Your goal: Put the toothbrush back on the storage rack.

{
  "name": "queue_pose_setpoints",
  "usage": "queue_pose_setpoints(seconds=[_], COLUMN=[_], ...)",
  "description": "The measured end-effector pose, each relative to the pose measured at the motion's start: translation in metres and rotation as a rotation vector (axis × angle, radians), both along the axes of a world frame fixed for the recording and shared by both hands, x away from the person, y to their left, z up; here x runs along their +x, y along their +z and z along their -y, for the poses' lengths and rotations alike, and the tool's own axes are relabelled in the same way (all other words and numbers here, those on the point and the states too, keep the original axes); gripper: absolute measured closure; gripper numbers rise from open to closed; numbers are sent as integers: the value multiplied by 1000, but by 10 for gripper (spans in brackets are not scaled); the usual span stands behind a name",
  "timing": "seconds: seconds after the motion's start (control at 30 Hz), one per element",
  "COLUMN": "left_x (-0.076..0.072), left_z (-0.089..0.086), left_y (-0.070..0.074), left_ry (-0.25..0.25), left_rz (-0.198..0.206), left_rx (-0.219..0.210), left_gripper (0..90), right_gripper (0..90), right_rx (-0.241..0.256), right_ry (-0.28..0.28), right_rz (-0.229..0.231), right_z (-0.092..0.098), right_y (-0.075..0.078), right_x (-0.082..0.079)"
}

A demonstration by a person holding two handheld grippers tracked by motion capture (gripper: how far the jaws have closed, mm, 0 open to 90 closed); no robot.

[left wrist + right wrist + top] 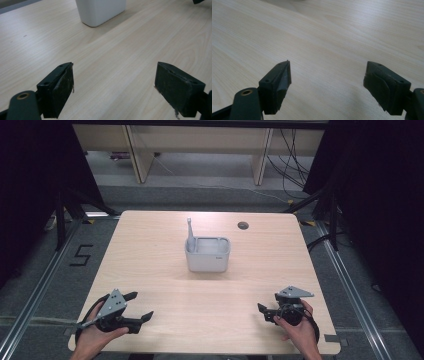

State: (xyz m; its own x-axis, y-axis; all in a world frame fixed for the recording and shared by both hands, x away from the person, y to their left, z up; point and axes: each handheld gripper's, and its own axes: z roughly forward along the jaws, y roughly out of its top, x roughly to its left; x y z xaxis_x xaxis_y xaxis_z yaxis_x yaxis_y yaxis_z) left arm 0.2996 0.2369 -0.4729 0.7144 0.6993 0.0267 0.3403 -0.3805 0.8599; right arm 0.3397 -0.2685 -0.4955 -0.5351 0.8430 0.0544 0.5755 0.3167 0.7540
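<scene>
Two tongs rest near the counter's (150, 265) near corners, left tongs (141, 306) and right tongs (264, 312) both spread wide, empty. The grey bin (207, 254) stands mid-counter, a grey upright piece (190, 231) inside its left corner.

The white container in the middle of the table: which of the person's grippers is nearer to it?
Left, narrowly. The left gripper sits toward the near-left corner from the white container; the right gripper sits toward the near-right corner, slightly farther off.

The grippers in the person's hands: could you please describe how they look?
The left gripper and right gripper are both black, two-jawed tools, each topped by a grey three-cornered plate. The blocky jaw pads look scuffed, with small screw holes. A black cable loops from each. No sleeves show.
</scene>
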Motion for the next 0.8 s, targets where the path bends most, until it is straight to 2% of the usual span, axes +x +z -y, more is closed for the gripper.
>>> queue_pose_setpoints(seconds=[0.17, 0.27, 0.3, 0.33, 0.37, 0.4, 0.43, 0.47, 0.5, 0.63, 0.77, 0.8], left_x=[-8, -12, -15, -16, -16, -16, -17, -18, -19, -23, -23, -23], left_z=[0, 0, -1, -1, -1, -1, -3, -2, -3, -3, -2, -3], left_y=[-4, -6, -8, -9, -11, -12, -13, -13, -13, -15, -17, -17], left_ry=[0, 2, 1, 2, -16, -20, -24, -23, -33, -26, -27, -33], left_rz=[11, 11, 6, 8, 32, 30, 29, 29, 22, 25, 14, 23], left_rx=[41, 46, 54, 56, 79, 90, 130, 131, 154, 187, 199, 201], left_gripper=[152, 152, 152, 152, 152, 153, 153, 153, 153, 153, 154, 154], right_gripper=[223, 223, 223, 223, 223, 223, 223, 223, 223, 223, 223, 223], right_rx=[-3, -6, 1, 2, 3, 3, -1, 2, 2, 1, 0, 0], right_ry=[-2, -2, -24, -22, -23, -24, -23, -23, -23, -25, -24, -26], right_rz=[0, -1, -27, -23, -25, -24, -26, -24, -25, -23, -22, -21], right_z=[0, -1, -2, -2, -2, -2, -2, -2, -2, -2, -2, -2], right_y=[0, 0, 1, 1, 1, 1, 1, 1, 1, 1, 1, 1], right_x=[0, 0, -2, -2, -2, -2, -2, -2, -2, -2, -2, -2])
